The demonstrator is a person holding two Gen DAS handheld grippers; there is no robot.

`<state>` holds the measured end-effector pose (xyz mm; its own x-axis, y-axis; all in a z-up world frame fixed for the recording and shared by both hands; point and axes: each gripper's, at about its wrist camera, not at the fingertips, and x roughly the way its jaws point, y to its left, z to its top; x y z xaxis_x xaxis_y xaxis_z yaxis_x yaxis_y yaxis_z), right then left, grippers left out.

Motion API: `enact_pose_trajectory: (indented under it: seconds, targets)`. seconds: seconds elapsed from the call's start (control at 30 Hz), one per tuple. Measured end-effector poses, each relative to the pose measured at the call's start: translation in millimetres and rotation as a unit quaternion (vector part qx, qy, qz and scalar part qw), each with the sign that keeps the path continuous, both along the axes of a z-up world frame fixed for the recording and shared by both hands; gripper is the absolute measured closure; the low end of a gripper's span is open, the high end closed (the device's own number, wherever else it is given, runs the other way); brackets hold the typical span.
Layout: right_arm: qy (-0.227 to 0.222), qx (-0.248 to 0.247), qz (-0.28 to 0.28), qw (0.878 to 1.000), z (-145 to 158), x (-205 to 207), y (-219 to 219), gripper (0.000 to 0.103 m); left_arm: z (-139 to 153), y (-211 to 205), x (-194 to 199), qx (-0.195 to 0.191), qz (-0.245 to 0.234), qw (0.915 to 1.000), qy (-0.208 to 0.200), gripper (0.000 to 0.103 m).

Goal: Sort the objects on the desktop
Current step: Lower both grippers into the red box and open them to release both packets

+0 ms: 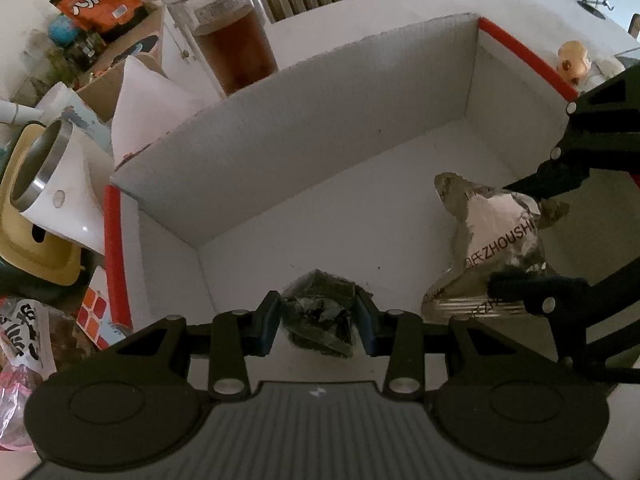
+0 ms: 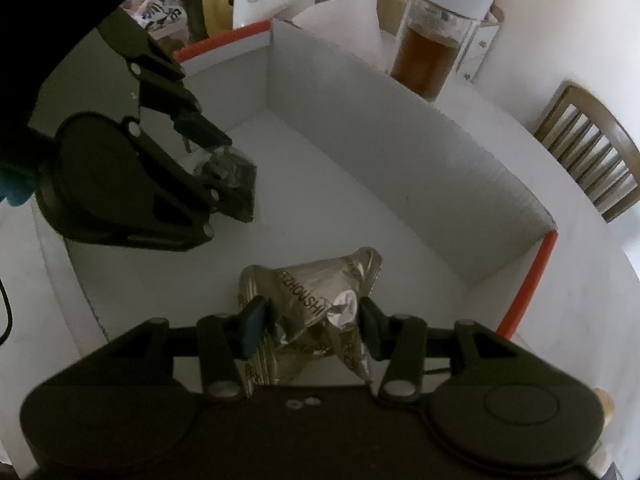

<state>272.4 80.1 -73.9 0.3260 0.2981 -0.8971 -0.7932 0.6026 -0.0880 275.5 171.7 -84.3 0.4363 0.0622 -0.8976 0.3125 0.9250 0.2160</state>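
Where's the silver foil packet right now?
The silver foil packet is pinched in the right claw, inside the white box, right of the left claw's dark wrapper.

At the bottom centre, the left claw (image 1: 318, 322) is clamped on a dark crumpled wrapper (image 1: 318, 316) over the floor of a white cardboard box (image 1: 320, 140). At right, the right claw (image 1: 520, 236) pinches a silver foil packet (image 1: 500, 236). A jar of brown liquid (image 1: 232, 48) stands in the upper left behind the box.
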Motion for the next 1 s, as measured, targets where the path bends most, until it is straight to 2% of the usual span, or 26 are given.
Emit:
enact_pose_trajectory:
  seconds: [0.2,0.43,0.7,0.77,0.83,1.0]
  targets:
    - [-0.002,-0.010,-0.003,1.000,-7,3,10,0.054,-5,1,5,0.005,0.002,1.0000,0.008,0.064]
    - [0.010,-0.021,-0.005,1.000,-9,3,11,0.054,-12,2,11,0.004,-0.005,0.9993,0.038,0.063]
    - [0.014,-0.029,-0.003,0.999,-11,6,15,0.052,-13,4,14,0.001,-0.008,0.9988,0.047,0.063]
    - [-0.001,-0.030,0.003,1.000,-7,1,14,0.049,-13,5,14,0.000,-0.005,0.9990,0.045,0.062]
    - [-0.006,-0.025,0.006,1.000,-3,1,10,0.041,-11,6,13,0.000,-0.006,0.9992,0.040,0.062]
    - [-0.009,-0.014,0.003,1.000,6,0,6,0.038,-4,10,9,-0.001,-0.004,0.9998,0.018,0.057]
